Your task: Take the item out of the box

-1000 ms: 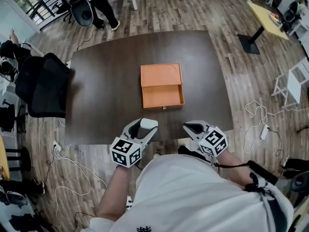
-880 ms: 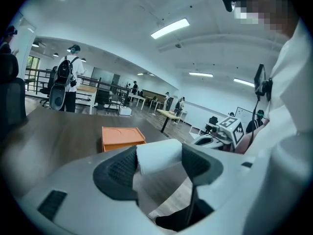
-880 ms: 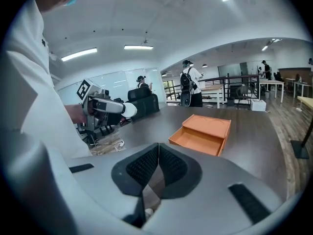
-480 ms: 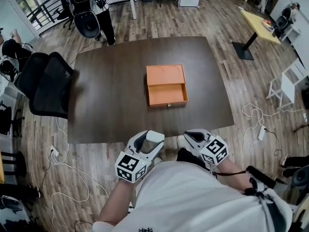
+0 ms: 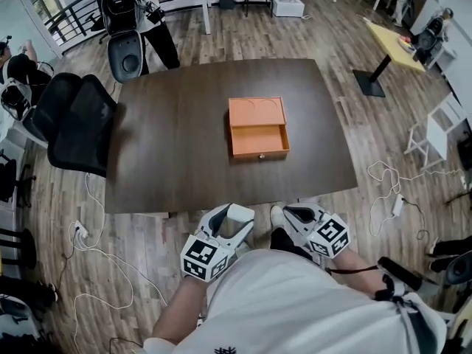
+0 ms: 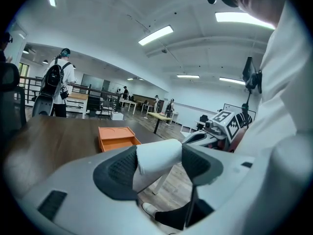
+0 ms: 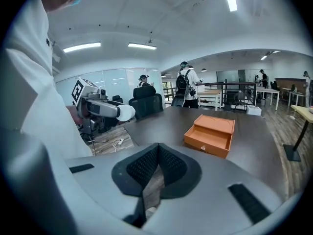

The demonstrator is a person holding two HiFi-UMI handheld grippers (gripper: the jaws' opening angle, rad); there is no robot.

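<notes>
Left gripper (image 5: 233,216) farther back — roll (image 6: 157,159) crosswise

On my feed the bench (image 5: 184,146) reads as dark wood-grain veneer, matt with a soft sheen. The orange box (image 5: 257,127) looks matt, card or leatherette, I cannot tell which, with a small shiny metal knob (image 7: 203,148). The floor (image 5: 383,124) is glossy wood plank. The left gripper (image 5: 230,220) and right gripper (image 7: 157,173) have smooth pale-grey plastic shells. The right one's pads (image 7: 142,168) are black, ribbed and rubbery. The white item (image 6: 156,158) in the left jaws is smooth and matt.
</notes>
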